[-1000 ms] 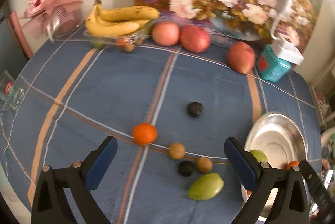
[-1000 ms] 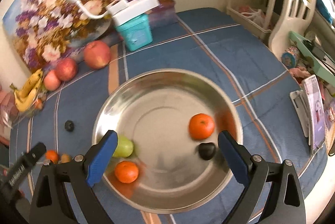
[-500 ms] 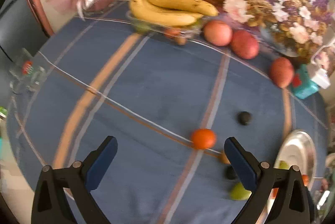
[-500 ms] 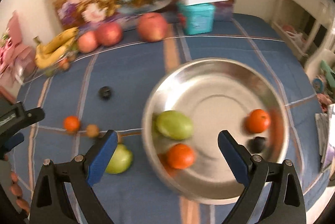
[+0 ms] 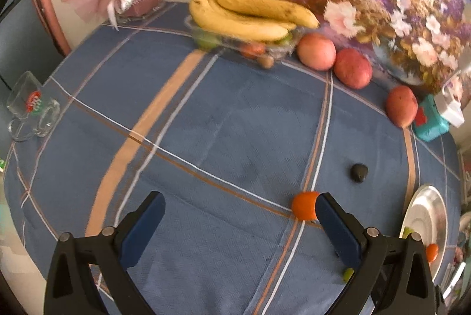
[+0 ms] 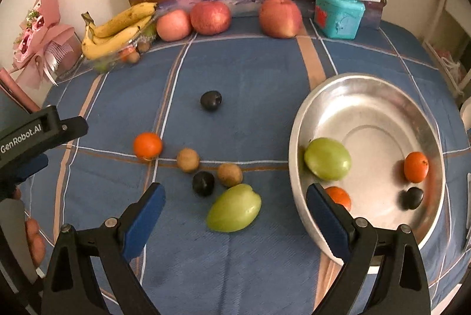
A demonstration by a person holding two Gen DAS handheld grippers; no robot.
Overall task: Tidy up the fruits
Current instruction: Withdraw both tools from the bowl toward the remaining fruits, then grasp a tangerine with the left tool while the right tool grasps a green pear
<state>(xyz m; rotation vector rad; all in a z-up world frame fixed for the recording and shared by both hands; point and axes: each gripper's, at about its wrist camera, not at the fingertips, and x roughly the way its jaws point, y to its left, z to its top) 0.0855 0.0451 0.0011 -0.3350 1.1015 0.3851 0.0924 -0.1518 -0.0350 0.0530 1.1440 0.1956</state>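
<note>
Both grippers, left [image 5: 237,222] and right [image 6: 234,212], are hanging wide open, gripping nothing; "GenRobot.AI" is showing on the left one, shiny green mango [image 6: 234,209] lying between the right's fingers

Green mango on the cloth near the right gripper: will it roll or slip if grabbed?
The green mango looks oblong with a pointed end, so it probably wobbles rather than rolls far. Its skin looks smooth and glossy, so possibly slippery. It seems wide for the right gripper; its open jaws likely fit across the narrow side.
</note>
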